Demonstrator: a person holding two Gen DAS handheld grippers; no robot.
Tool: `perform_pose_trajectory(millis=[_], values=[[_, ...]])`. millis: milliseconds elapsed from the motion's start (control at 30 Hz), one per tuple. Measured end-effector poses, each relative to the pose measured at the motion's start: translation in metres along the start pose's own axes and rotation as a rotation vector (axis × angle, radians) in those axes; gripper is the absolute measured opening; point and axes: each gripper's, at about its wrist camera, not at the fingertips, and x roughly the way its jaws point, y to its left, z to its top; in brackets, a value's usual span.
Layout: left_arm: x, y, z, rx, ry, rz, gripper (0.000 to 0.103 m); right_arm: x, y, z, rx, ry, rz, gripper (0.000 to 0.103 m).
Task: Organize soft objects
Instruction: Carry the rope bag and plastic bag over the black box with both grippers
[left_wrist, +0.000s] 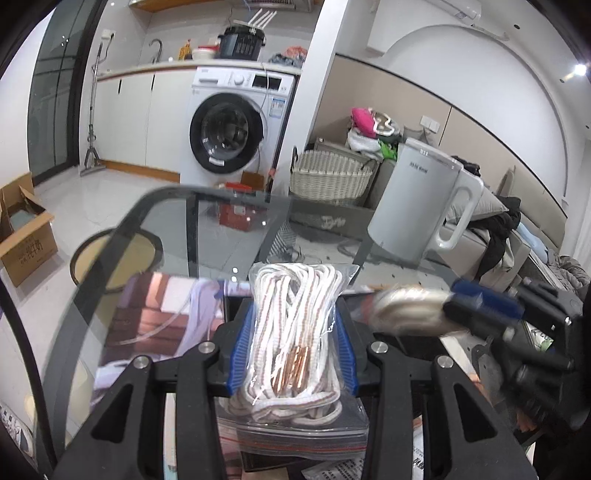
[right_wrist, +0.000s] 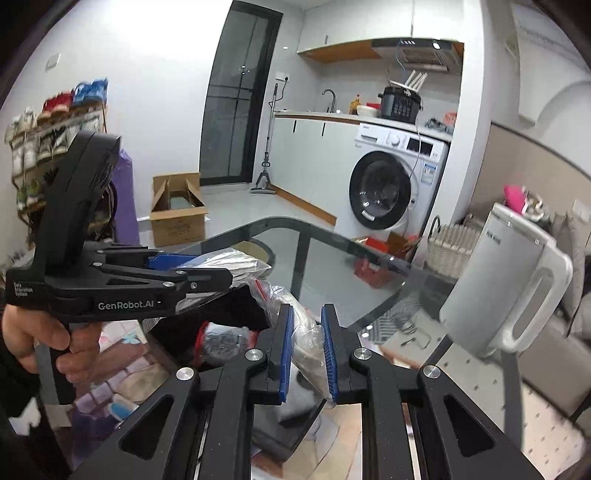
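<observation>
In the left wrist view my left gripper (left_wrist: 295, 317) is shut on a clear zip bag of white cord (left_wrist: 291, 332) with copper-coloured tips, squeezed between its blue pads (left_wrist: 240, 350). Blurred at the right, my right gripper (left_wrist: 476, 299) carries a second clear bag with pale contents (left_wrist: 406, 306). The right wrist view has my right gripper (right_wrist: 307, 317) shut on that clear bag (right_wrist: 308, 347), whose contents look grey-white. A hand (right_wrist: 37, 332) holds the left gripper (right_wrist: 207, 273) at the left with the cord bag (right_wrist: 232, 264). Both bags hang above the glass table (left_wrist: 207, 229).
A white kettle (left_wrist: 417, 206) stands on the table's far right. Papers, a dark box (right_wrist: 229, 306) and other bagged items lie under the grippers. Beyond the table are a washing machine (left_wrist: 229, 125), a wicker basket (left_wrist: 328, 177) and a cardboard box (right_wrist: 177, 214) on the floor.
</observation>
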Motion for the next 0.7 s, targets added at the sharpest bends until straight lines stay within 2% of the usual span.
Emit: perform_pose_trajectory(millis=[133,233,300,367,533,700], values=[[0.000,-0.005,-0.003,0.019,0.001,0.002,0.040,0.015,0.015,-0.012,-0.029,0.083,0.090,0.015],[-0.004,-0.007,-0.003,0.020,-0.002,-0.005,0.040,0.012,0.013,-0.014,0.005,0.076,0.096,0.021],[-0.007,-0.006,-0.005,0.019,-0.002,-0.003,0.040,0.006,0.007,-0.015,0.039,0.065,0.111,0.033],[-0.009,-0.005,-0.007,0.016,0.002,-0.003,0.040,0.000,-0.001,-0.016,0.081,0.059,0.139,0.037],[-0.014,-0.007,-0.011,0.018,0.001,-0.001,0.040,0.000,-0.011,-0.022,0.100,0.093,0.087,0.040],[-0.015,-0.008,-0.011,0.019,0.003,0.001,0.040,0.014,-0.004,-0.026,0.063,0.139,0.063,0.042]])
